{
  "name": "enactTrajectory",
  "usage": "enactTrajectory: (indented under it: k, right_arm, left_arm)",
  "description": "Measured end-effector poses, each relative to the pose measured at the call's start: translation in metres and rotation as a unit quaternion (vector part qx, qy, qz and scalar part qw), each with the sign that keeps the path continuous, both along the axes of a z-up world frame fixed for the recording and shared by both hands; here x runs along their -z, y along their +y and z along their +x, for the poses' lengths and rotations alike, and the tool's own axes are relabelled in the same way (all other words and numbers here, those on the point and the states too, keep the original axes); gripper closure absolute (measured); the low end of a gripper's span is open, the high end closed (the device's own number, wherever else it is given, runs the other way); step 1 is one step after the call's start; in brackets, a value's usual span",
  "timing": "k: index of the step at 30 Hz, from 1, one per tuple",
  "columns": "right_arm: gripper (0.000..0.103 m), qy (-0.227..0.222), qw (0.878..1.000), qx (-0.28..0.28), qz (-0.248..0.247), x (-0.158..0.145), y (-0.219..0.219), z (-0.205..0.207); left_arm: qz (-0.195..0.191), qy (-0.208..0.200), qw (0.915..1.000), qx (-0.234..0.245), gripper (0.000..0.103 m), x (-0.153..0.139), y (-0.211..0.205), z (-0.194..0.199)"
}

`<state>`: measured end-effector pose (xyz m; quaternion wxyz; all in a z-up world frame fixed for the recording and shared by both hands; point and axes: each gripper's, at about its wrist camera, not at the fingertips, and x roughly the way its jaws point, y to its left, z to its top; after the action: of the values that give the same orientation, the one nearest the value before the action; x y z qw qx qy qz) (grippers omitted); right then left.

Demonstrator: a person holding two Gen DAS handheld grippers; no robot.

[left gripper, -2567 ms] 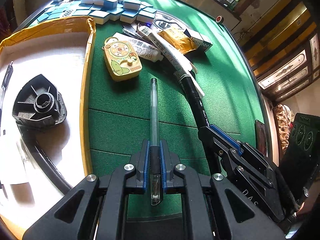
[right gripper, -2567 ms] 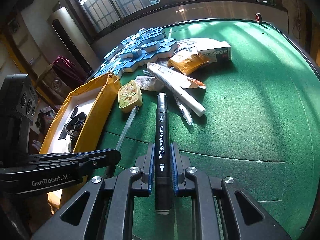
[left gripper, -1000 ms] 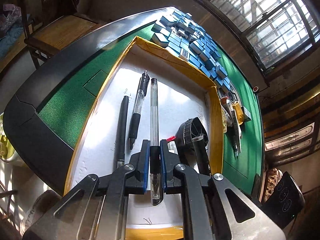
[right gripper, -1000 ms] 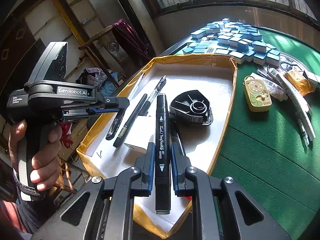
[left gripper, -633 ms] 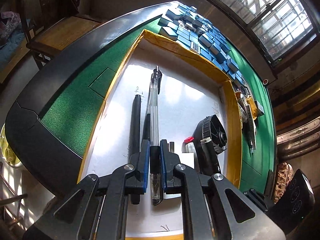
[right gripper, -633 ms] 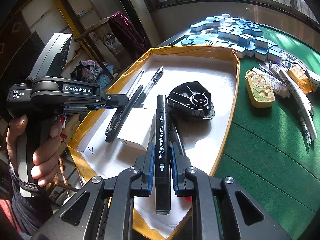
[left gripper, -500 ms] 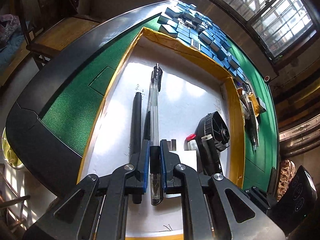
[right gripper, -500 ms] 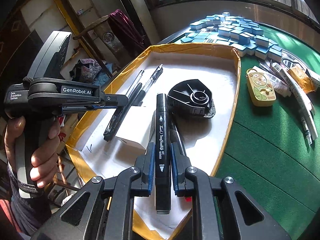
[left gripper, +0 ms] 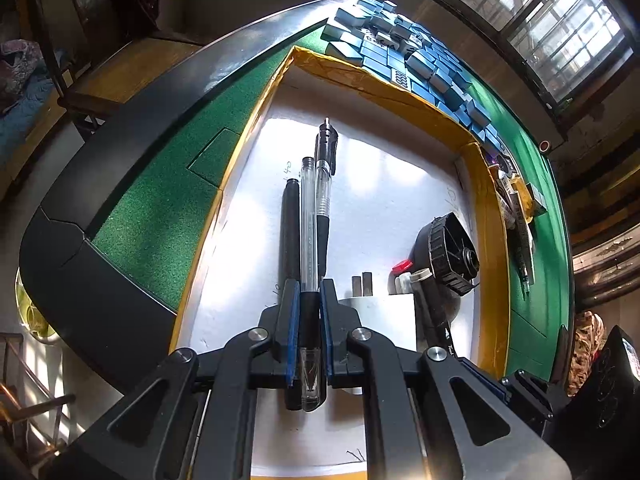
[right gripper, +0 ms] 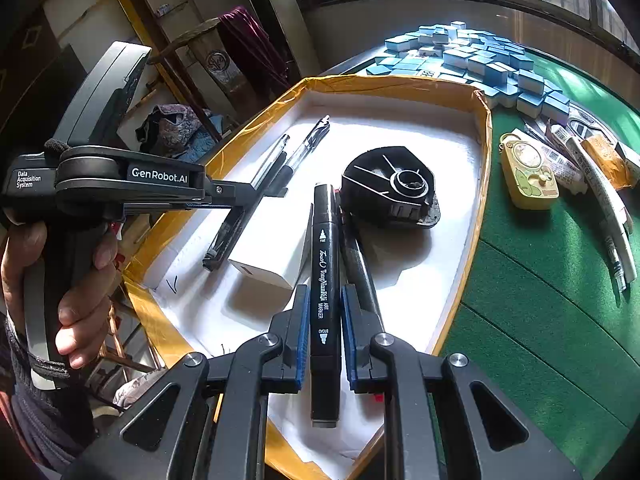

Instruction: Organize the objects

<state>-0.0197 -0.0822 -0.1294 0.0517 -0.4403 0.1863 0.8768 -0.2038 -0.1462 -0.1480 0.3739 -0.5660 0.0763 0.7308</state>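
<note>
My left gripper (left gripper: pixel 308 300) is shut on a clear pen (left gripper: pixel 307 216) and holds it low over the white floor of the yellow-rimmed box (left gripper: pixel 486 216), between a black pen (left gripper: pixel 291 224) and a clear click pen (left gripper: pixel 323 184) lying there. My right gripper (right gripper: pixel 325 312) is shut on a black art marker (right gripper: pixel 325 276) over the near part of the same box (right gripper: pixel 480 184), beside a black pen (right gripper: pixel 356 256). The left gripper also shows in the right wrist view (right gripper: pixel 248 196).
In the box lie a black tape dispenser (right gripper: pixel 390 188) and a white block (right gripper: pixel 268 248). On the green felt (right gripper: pixel 552 280) to the right are a yellow case (right gripper: pixel 528 172), tubes, pens and packets. Blue tiles (right gripper: pixel 472 60) are piled beyond the box.
Both grippers carried their pens from the green felt over the box. In the last half second the left gripper sank lower, bringing the clear pen in between the two pens lying in the box.
</note>
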Motion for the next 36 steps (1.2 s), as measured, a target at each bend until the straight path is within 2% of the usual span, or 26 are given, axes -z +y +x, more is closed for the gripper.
enactTrajectory:
  k: [11, 17, 22, 31, 34, 36]
  right_arm:
    - [0.089, 0.001, 1.0, 0.002, 0.0, 0.0, 0.0, 0.001]
    - [0.09, 0.002, 1.0, 0.002, -0.002, 0.0, 0.001, 0.0]
    - [0.09, 0.002, 1.0, 0.001, -0.002, 0.0, 0.001, 0.001]
    - [0.089, 0.021, 1.0, -0.01, -0.008, -0.005, -0.001, 0.004]
    - [0.081, 0.044, 0.999, -0.013, -0.011, -0.011, -0.002, 0.009]
    - [0.068, 0.061, 0.998, -0.008, -0.013, -0.016, 0.002, 0.014]
  left_arm:
    - [-0.002, 0.01, 0.9999, -0.002, 0.095, -0.004, 0.0, -0.003]
    - [-0.023, 0.034, 0.9991, 0.0, 0.095, -0.007, -0.005, -0.004]
    - [-0.043, 0.034, 0.9985, 0.003, 0.095, 0.002, -0.005, -0.003]
    - [-0.048, 0.032, 0.9983, -0.005, 0.095, 0.005, -0.005, -0.004]
    - [-0.039, 0.033, 0.9986, -0.016, 0.085, 0.002, -0.007, -0.003]
    - [-0.026, 0.045, 0.9984, -0.021, 0.073, -0.006, -0.007, 0.002]
